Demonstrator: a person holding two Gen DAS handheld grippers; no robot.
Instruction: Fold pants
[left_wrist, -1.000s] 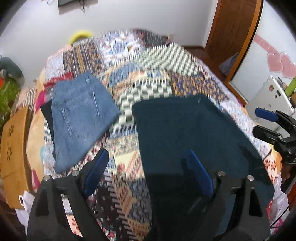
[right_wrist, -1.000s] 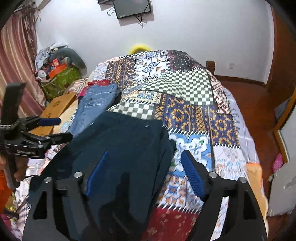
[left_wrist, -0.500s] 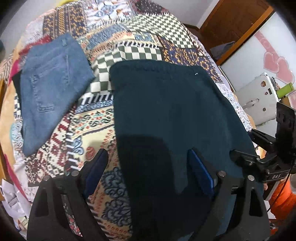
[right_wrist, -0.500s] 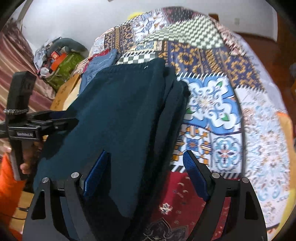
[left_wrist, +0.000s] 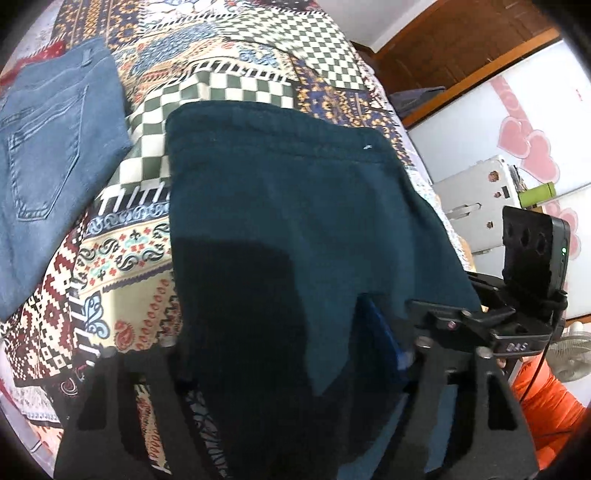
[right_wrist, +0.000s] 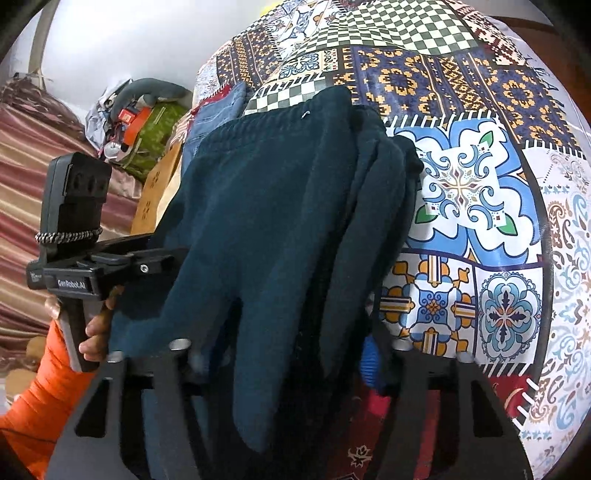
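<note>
Dark teal pants (left_wrist: 288, 206) lie folded lengthwise on the patchwork bedspread (left_wrist: 122, 258), waistband at the far end. They also show in the right wrist view (right_wrist: 266, 206). My left gripper (left_wrist: 280, 354) is open and low over the near end of the pants, with cloth between its fingers. Its right blue pad (left_wrist: 380, 332) shows; the left one is hidden by cloth. My right gripper (right_wrist: 284, 354) is open and straddles the near end of the pants at their right side. Its right blue pad (right_wrist: 369, 362) shows beside the cloth.
Folded blue jeans (left_wrist: 48, 147) lie on the bed left of the teal pants. A wooden door (left_wrist: 461, 48) and a white cabinet (left_wrist: 524, 147) stand at the right. A cluttered pile (right_wrist: 140, 114) and a striped curtain (right_wrist: 22, 177) are beyond the bed's left side.
Both grippers have dropped down and forward onto the near end of the teal pants. The cloth now lies between the fingers of each. The jaws remain apart.
</note>
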